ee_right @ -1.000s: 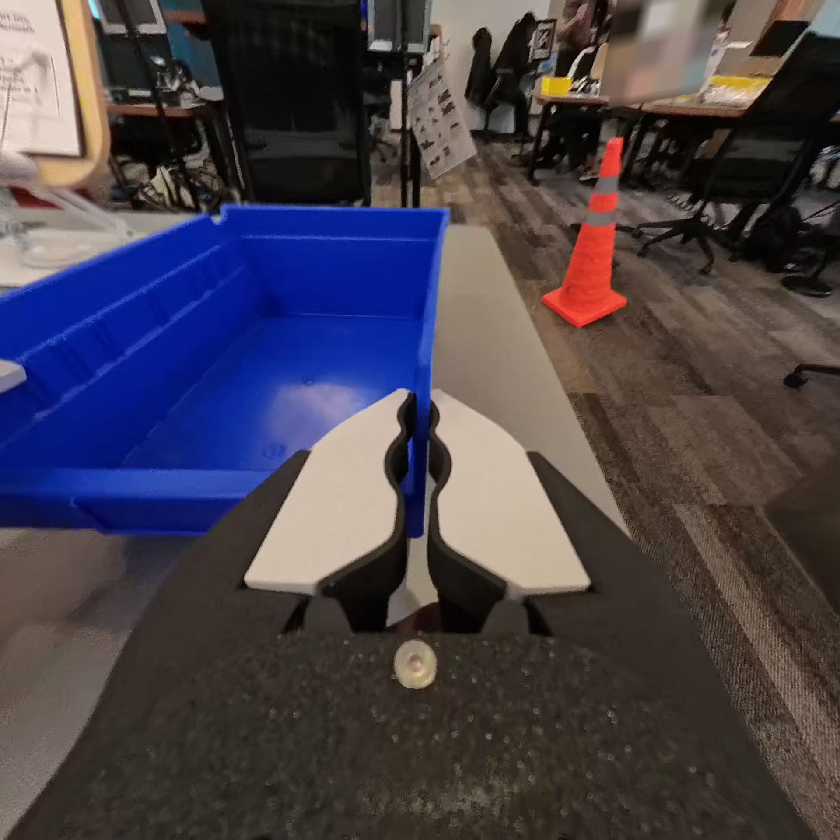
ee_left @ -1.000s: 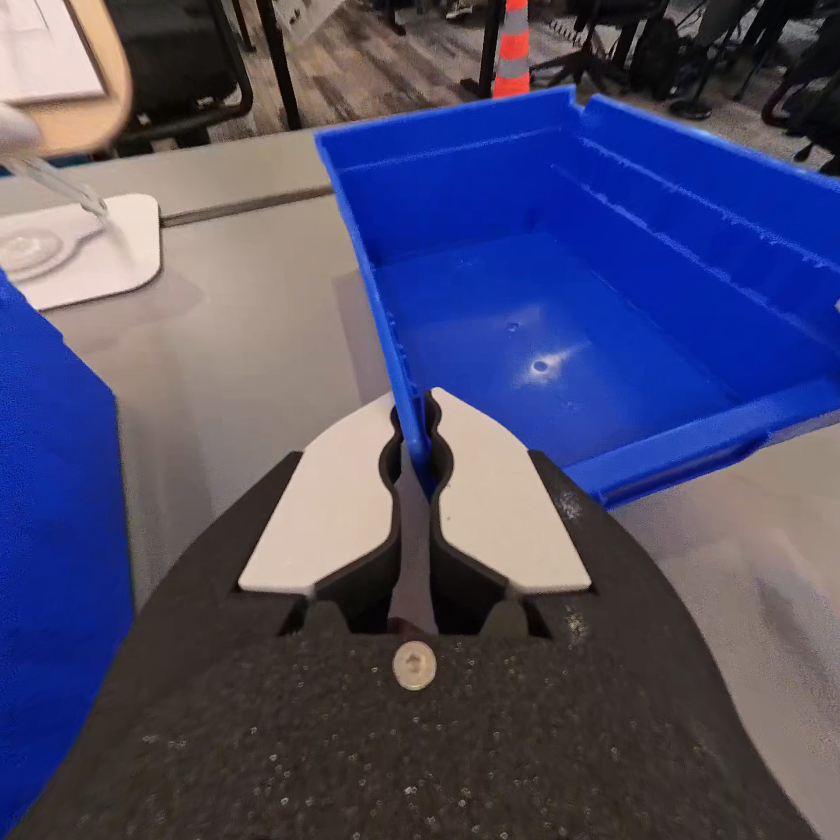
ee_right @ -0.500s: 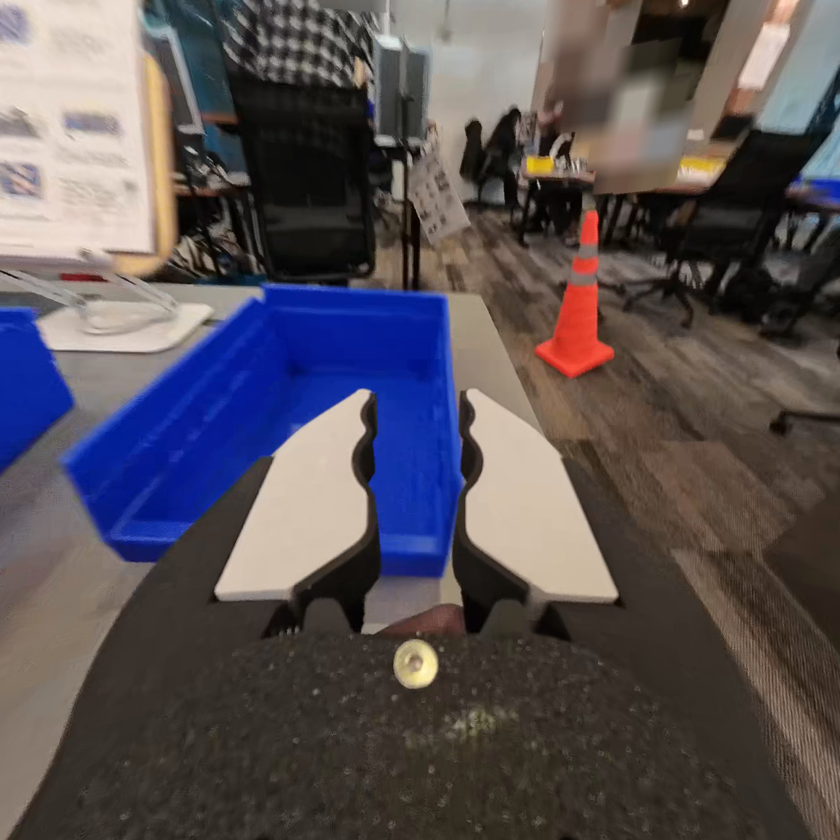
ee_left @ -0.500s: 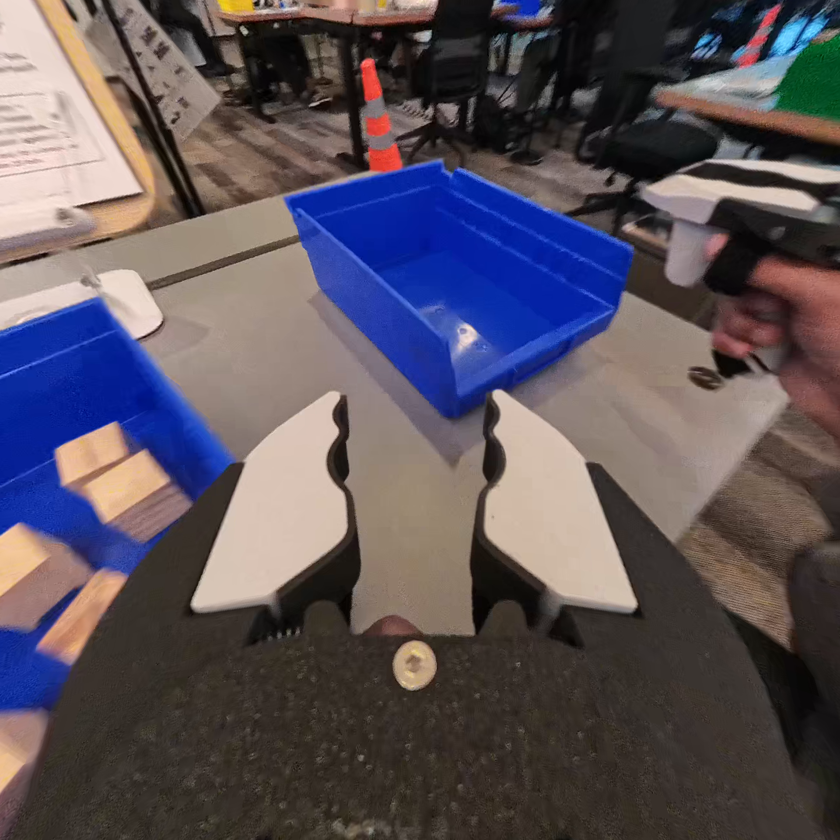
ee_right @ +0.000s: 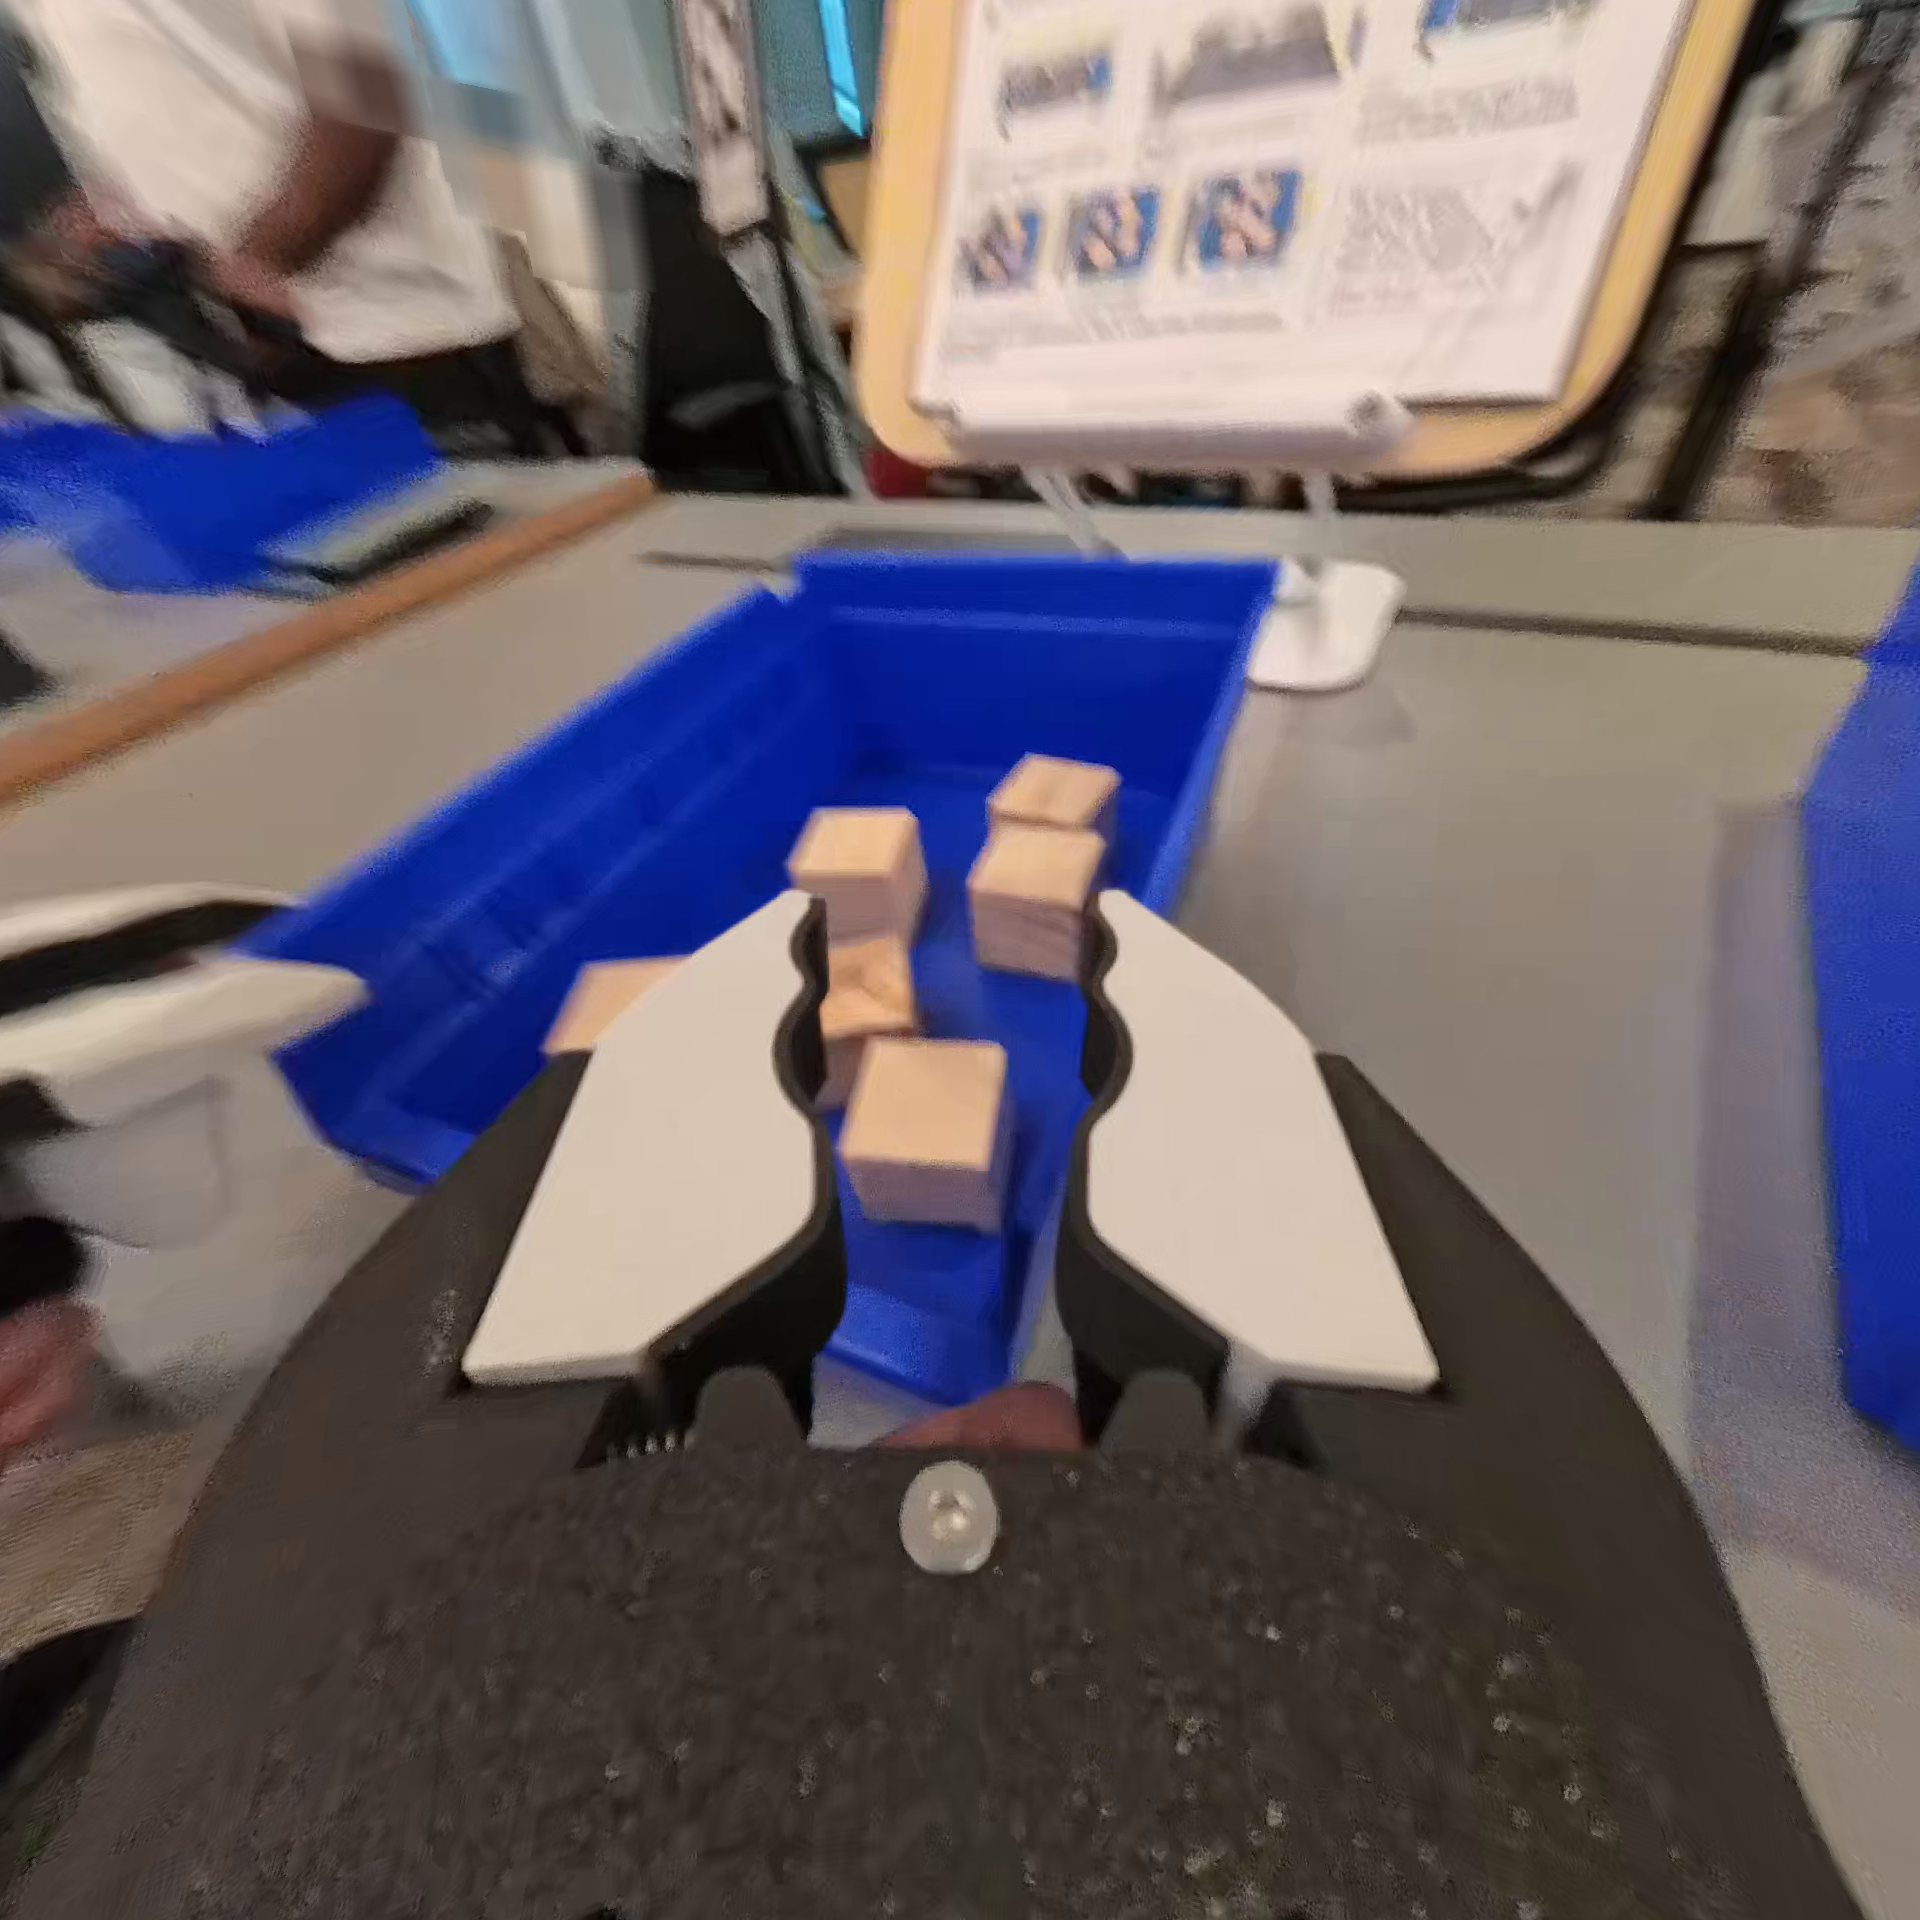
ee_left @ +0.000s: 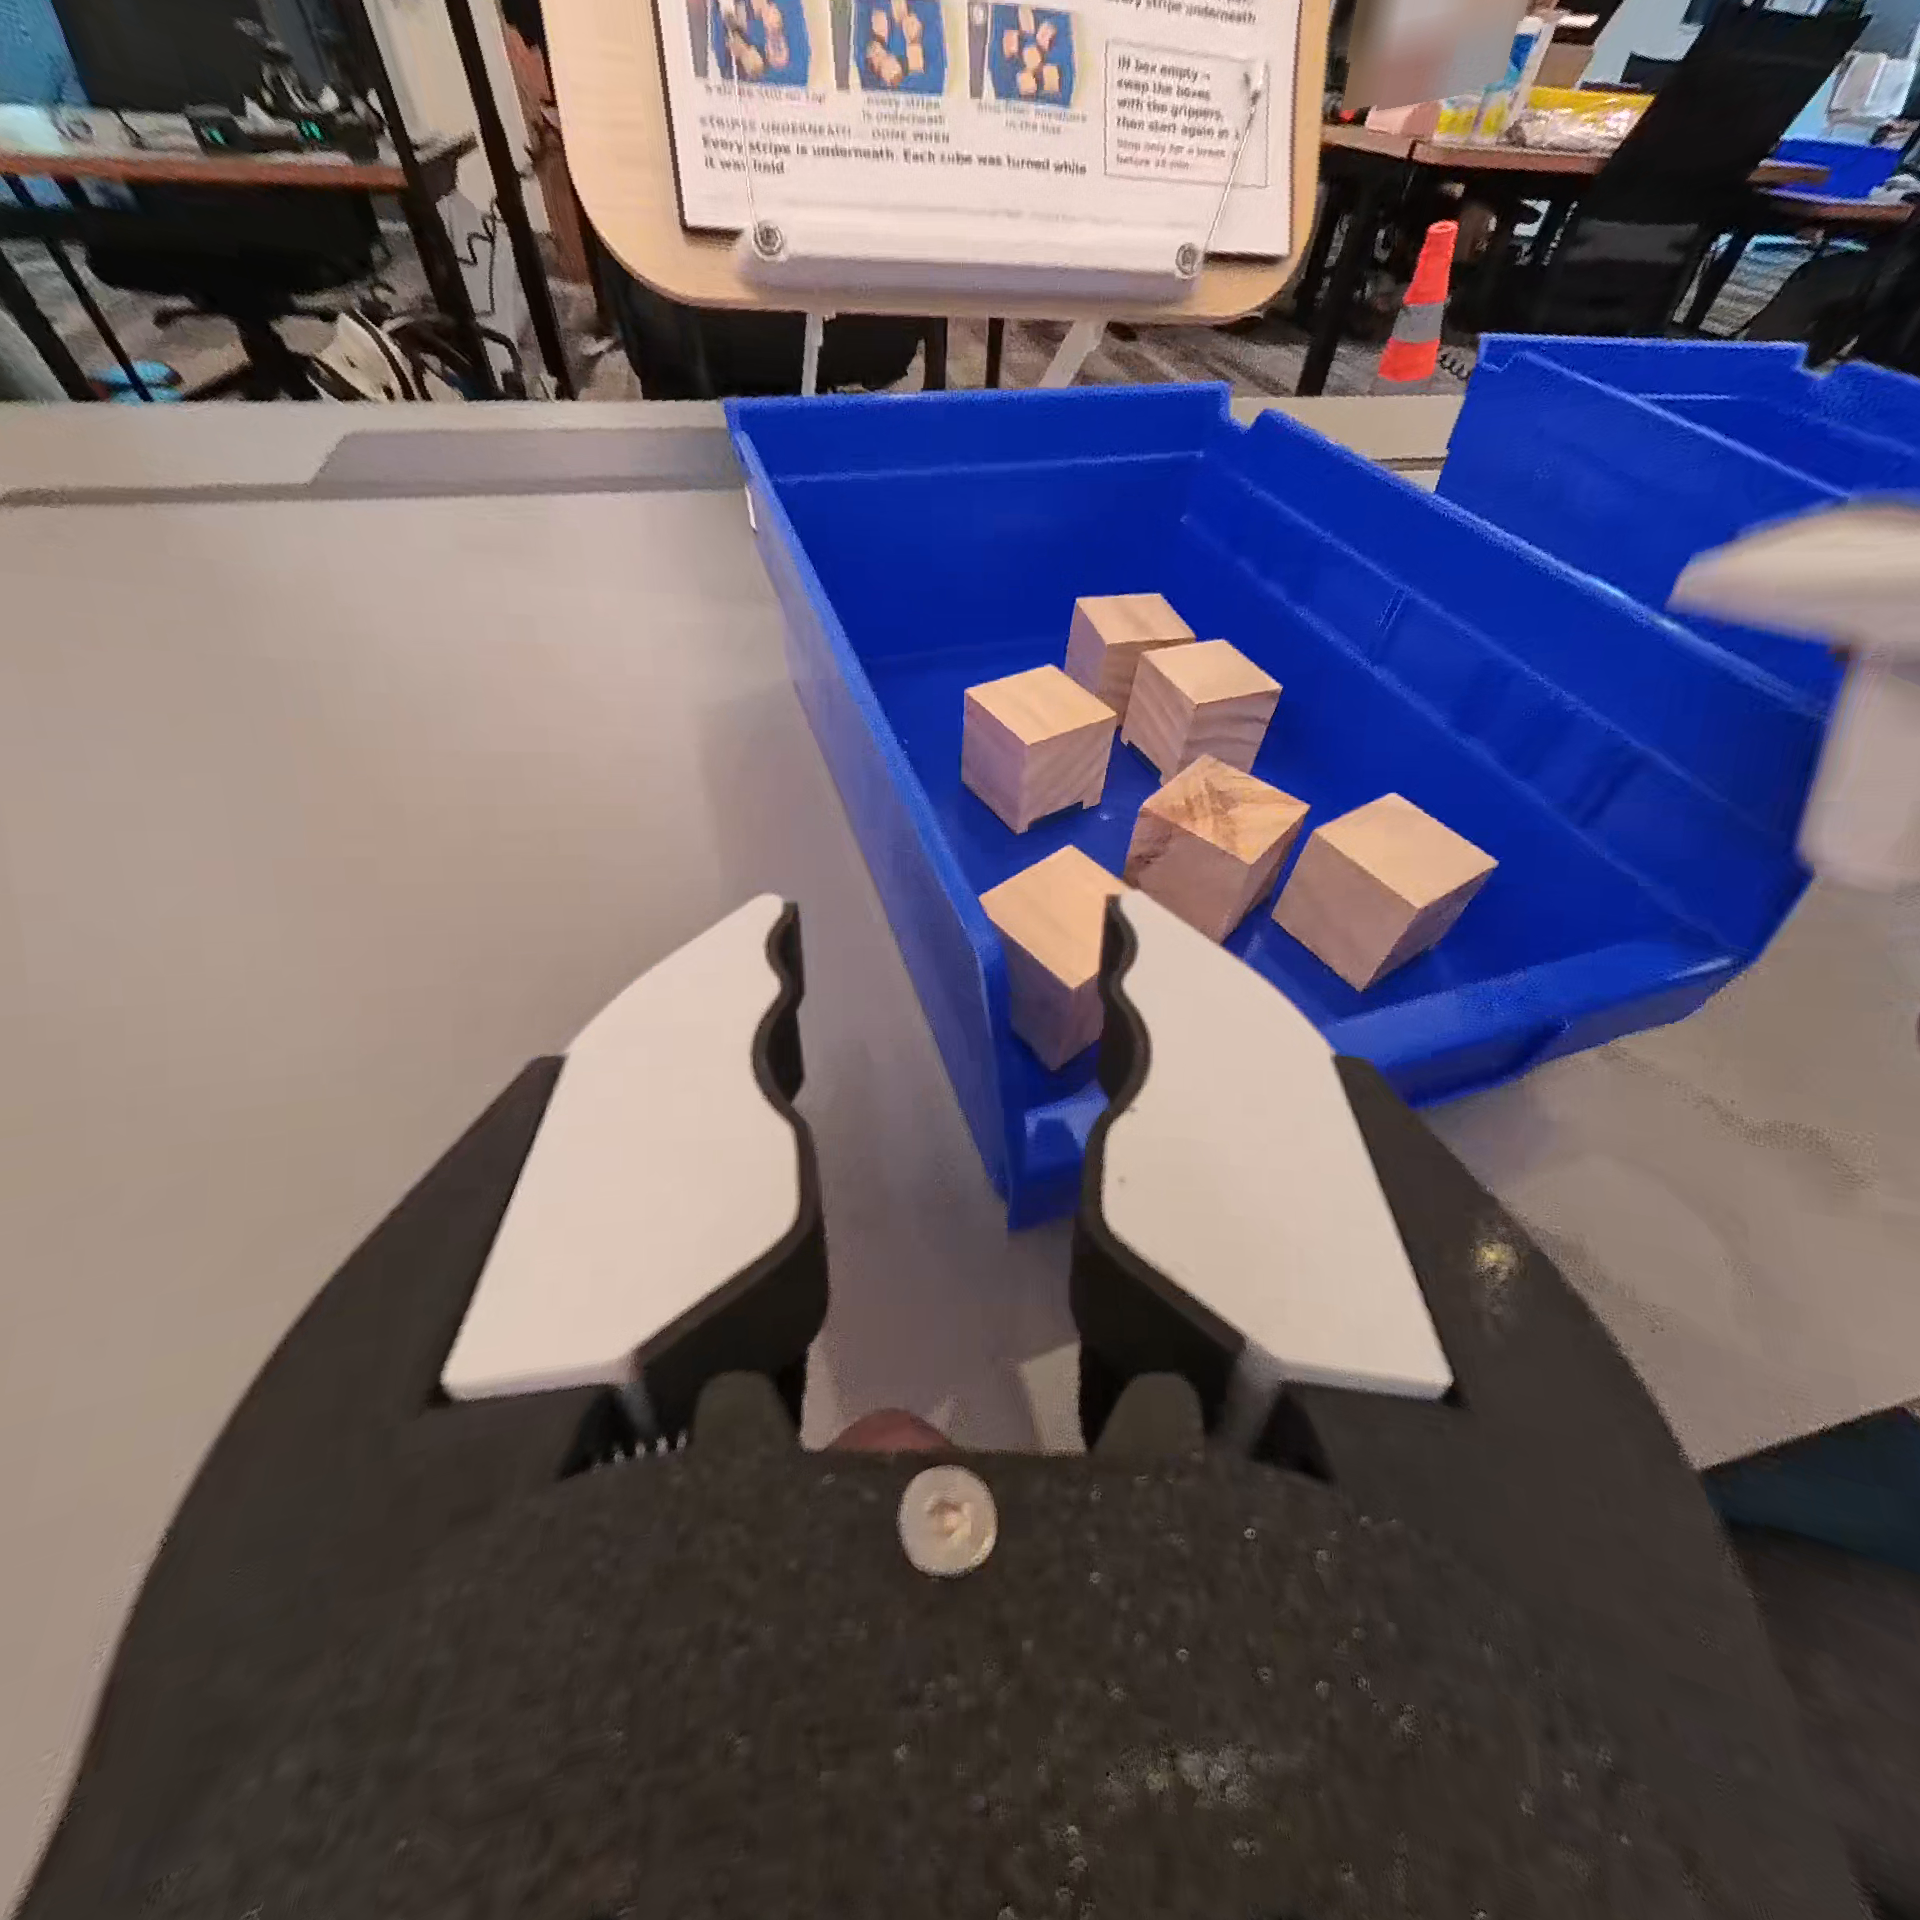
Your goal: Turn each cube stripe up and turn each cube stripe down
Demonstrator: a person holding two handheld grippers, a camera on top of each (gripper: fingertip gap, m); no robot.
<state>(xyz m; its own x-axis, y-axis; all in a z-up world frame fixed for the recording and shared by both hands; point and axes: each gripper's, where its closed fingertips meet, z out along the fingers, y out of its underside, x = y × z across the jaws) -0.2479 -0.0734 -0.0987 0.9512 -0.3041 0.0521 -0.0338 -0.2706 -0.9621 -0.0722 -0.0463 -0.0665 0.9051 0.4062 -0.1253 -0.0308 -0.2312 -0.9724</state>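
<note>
Blue bin (ee_left: 894,748) wall between open left gripper (ee_left: 948,935), cubes (ee_left: 1210,831)

Grey table (ee_left: 364,831) (two blue bins (ee_left: 1507,665))

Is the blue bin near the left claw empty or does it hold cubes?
Not empty. The bin holds six wooden cubes on its floor. No stripe shows on their visible faces.
</note>
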